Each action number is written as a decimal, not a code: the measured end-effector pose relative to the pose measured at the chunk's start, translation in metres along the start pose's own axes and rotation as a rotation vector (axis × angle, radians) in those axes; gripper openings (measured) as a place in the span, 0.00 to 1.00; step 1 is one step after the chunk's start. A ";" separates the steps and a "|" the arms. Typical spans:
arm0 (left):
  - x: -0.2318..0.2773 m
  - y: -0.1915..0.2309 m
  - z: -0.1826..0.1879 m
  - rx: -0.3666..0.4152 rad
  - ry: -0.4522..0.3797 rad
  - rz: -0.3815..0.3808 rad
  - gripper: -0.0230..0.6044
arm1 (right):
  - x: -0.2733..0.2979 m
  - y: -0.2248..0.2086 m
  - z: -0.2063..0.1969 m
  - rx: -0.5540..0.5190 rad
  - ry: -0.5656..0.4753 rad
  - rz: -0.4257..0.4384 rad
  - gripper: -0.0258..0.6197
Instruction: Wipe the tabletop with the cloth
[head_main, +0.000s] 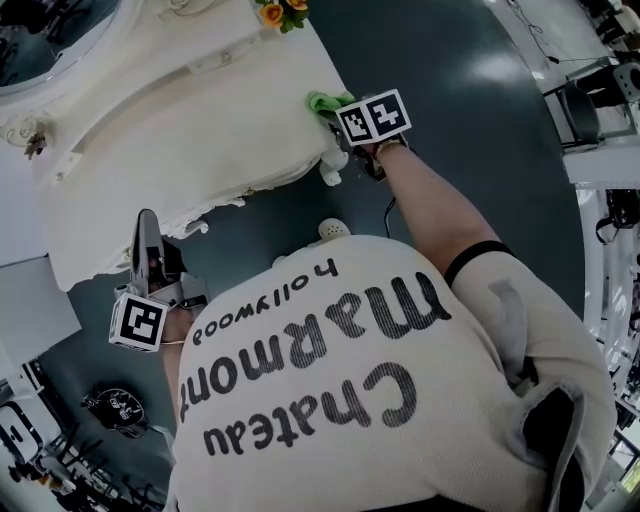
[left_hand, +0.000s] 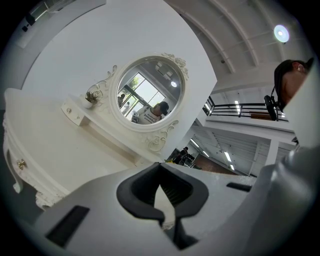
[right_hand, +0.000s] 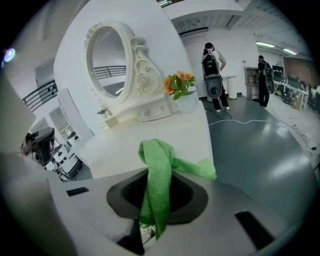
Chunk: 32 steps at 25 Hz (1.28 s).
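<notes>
The green cloth (right_hand: 157, 172) is clamped in the right gripper's (right_hand: 156, 202) fingers at the white tabletop's (head_main: 200, 110) edge. The left gripper's (left_hand: 164, 212) fingers are pressed together.

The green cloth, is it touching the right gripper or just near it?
Touching. The right gripper view shows the green cloth pinched between the jaws of the right gripper, which are closed on it, with its folded end sticking out past them.

Bright green woven cloth (right_hand: 159, 175) is noted as plain, unpatterned. Ornate carved dressing table (head_main: 200, 110) is finished in creamy white. Smooth floor (head_main: 450, 120) is coloured dark grey-green. Small flower bunch (right_hand: 175, 80) is seen orange, leaves green.
</notes>
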<state>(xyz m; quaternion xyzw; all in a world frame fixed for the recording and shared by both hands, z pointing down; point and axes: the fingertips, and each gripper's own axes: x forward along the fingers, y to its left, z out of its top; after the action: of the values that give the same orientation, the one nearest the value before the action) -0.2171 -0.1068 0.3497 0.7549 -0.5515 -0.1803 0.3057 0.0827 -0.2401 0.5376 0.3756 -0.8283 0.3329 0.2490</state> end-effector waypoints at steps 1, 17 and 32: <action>-0.002 0.000 0.001 -0.002 -0.005 0.002 0.05 | -0.001 -0.001 0.000 0.007 -0.003 -0.001 0.17; -0.095 0.065 0.035 -0.053 -0.160 0.159 0.05 | 0.011 0.005 0.021 0.076 -0.105 -0.139 0.18; -0.169 0.106 0.075 -0.013 -0.215 0.224 0.05 | 0.119 0.241 -0.008 -0.371 0.067 0.201 0.18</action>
<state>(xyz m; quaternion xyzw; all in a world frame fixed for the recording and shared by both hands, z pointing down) -0.3945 0.0107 0.3532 0.6631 -0.6606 -0.2285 0.2677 -0.1767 -0.1687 0.5337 0.2273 -0.9000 0.2103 0.3068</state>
